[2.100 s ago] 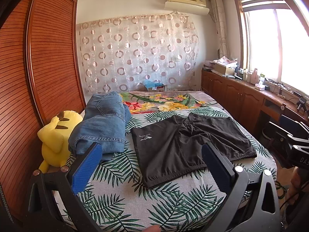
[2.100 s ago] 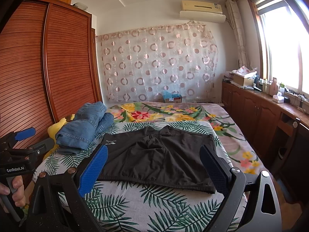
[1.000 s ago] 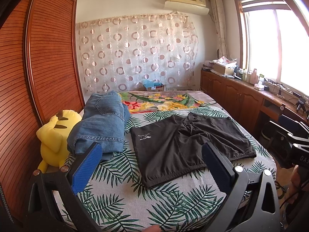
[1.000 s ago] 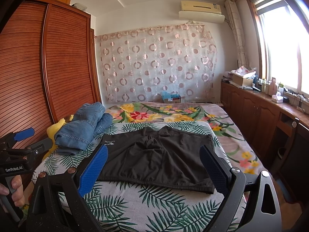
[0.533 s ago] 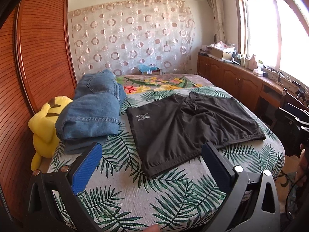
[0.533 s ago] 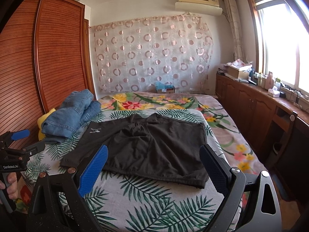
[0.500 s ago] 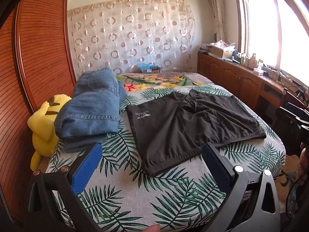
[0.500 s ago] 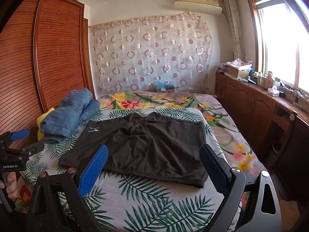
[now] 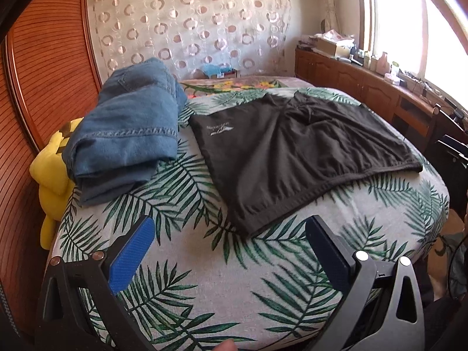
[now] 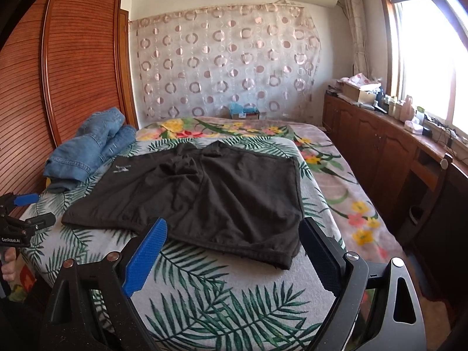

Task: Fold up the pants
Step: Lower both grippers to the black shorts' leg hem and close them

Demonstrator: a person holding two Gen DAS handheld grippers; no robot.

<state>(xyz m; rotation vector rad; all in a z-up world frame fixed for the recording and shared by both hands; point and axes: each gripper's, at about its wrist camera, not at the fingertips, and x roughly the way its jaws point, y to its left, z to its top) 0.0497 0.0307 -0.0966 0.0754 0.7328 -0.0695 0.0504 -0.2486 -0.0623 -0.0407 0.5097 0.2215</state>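
A pair of black shorts (image 9: 292, 149) lies spread flat on the bed, waistband toward me, a small white logo near its left leg hem. It also shows in the right wrist view (image 10: 204, 196). My left gripper (image 9: 228, 234) is open and empty, just short of the waistband's near left corner. My right gripper (image 10: 232, 235) is open and empty, over the near right part of the waistband. The left gripper also shows at the left edge of the right wrist view (image 10: 20, 213).
Folded blue jeans (image 9: 128, 128) lie on the bed's left side, next to a yellow plush toy (image 9: 52, 175). The leaf-print bedspread (image 9: 204, 278) covers the bed. A wooden wardrobe (image 10: 73, 64) stands left, a wooden counter (image 10: 395, 146) right.
Both grippers have moved forward and down toward the near edge of the shorts. Both stay open.
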